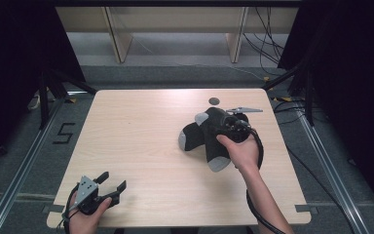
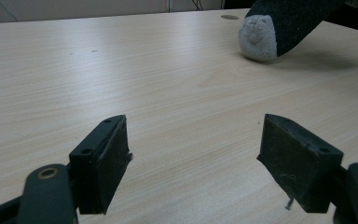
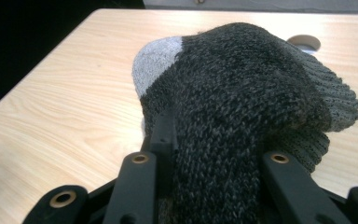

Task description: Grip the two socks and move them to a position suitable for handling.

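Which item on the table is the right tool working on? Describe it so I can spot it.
On the wooden table, look right of centre, below the small round hole. The dark socks bunched there sit in the right tool; the grey toes and heels mark them out.

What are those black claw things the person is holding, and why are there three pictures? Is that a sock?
Those claws are grippers, hand-held tongs with two jaws. One picture comes from a camera looking down on the wooden table; the other two come from small cameras riding on each gripper. The right gripper is squeezing dark grey socks with light grey toes and heels, bunched together, partly resting on the table. The left gripper waits near the table's front edge, jaws wide apart, holding nothing. Its camera sees one light sock toe farther off. A small round hole sits near the table's far edge.
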### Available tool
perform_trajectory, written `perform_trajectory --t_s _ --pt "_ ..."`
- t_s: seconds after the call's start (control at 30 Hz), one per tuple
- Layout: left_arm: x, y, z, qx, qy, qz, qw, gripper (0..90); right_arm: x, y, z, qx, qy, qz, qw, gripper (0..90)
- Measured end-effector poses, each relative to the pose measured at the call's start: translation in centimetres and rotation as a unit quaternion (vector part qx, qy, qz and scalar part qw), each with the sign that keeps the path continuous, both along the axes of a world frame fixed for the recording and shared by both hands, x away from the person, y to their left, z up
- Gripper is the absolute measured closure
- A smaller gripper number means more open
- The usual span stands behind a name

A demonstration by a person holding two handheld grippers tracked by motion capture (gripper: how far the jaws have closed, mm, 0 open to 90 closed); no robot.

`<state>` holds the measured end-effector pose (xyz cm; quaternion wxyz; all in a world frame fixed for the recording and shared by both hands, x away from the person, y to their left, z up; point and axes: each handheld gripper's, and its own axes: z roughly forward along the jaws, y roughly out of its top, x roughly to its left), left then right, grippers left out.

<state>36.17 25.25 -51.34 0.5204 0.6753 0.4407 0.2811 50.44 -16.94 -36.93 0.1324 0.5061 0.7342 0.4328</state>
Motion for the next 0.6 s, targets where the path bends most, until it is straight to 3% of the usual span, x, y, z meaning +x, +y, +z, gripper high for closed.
perform_trajectory --t_s 0.2,0.6 --pt "0.0 0.0 0.0 0.0 0.003 0.002 1.0 23.2 -0.6 0.6 0.9 -0.001 -0.014 0.011 0.9998 68.9" --pt "0.0 0.0 0.0 -0.002 0.0 0.0 1.0 23.2 -1.8 2.5 1.6 0.015 -0.013 0.028 0.9994 68.8"
